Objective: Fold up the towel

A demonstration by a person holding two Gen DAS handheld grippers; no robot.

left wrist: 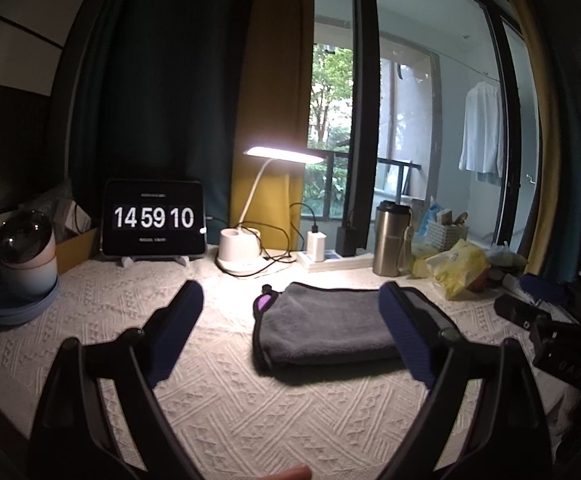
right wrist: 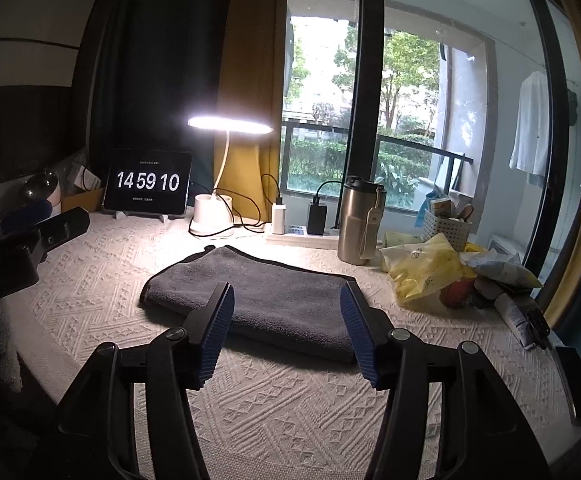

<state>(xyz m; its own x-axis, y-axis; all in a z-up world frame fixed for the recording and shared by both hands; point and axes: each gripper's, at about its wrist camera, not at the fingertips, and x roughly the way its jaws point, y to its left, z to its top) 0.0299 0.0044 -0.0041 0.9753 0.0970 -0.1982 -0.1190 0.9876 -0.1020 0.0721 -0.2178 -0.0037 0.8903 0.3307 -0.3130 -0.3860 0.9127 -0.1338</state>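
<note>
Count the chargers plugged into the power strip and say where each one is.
2. A white charger stands at the left end of the power strip, and a black charger sits just right of it, beside the steel tumbler. The tumbler may hide more.

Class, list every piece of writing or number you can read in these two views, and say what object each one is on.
"14 59 10": on the tablet screen, in large white digits.
Small lines above and below the digits: too small to read.
Print on the yellow bag: too blurred to read.
Marking on the other tool's body at the left view's right edge: unclear.

Matt grey plush towel (right wrist: 266, 300) on rough knitted cloth (right wrist: 290, 412); brushed-metal tumbler (right wrist: 358, 224), glossy tablet (right wrist: 147, 183).
</note>
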